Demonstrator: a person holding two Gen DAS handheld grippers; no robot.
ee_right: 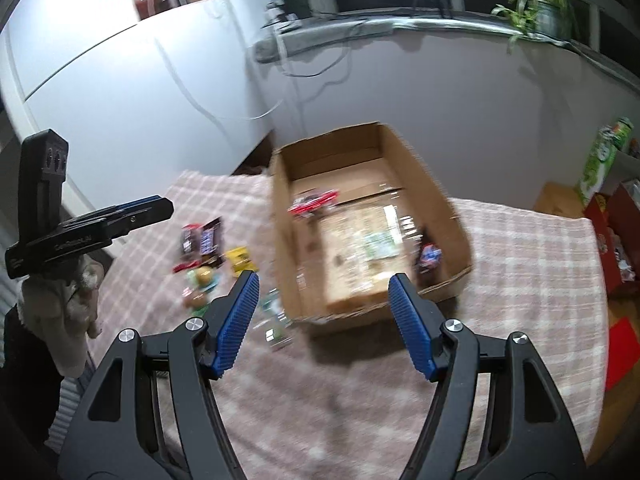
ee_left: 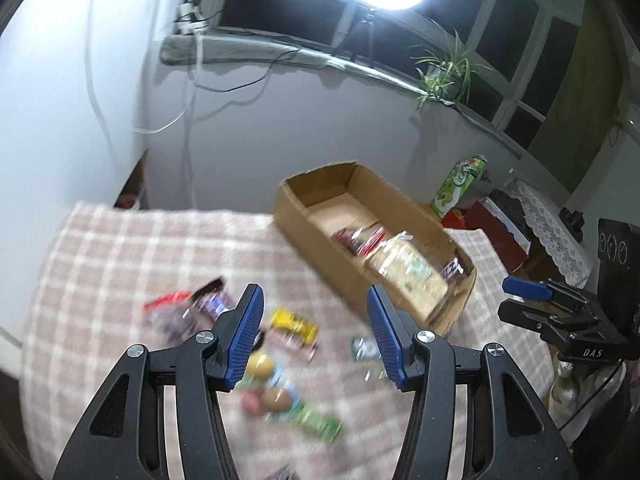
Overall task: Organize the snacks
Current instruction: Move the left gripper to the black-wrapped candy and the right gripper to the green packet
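Observation:
An open cardboard box [ee_left: 420, 216] [ee_right: 444, 200] sits on a pink checked cloth and holds a red packet [ee_right: 314, 201], a large pale packet [ee_right: 360, 248] and a dark bar [ee_right: 428, 258]. Loose snacks lie left of it: dark bars [ee_left: 208, 304] [ee_right: 202, 240], a yellow packet [ee_left: 294, 322] [ee_right: 240, 258], a green packet [ee_left: 316, 422], round items [ee_left: 276, 398]. My left gripper [ee_left: 316, 336] is open and empty above the loose snacks. My right gripper [ee_right: 322, 322] is open and empty above the box's near edge. Both views are blurred.
The checked cloth [ee_left: 120, 264] [ee_right: 532, 264] covers the table. A wall and a window sill with a plant [ee_left: 444, 68] lie behind. A green carton [ee_left: 460, 184] and red boxes [ee_left: 492, 236] stand to the right. The other gripper shows at each view's side [ee_left: 552, 308] [ee_right: 92, 224].

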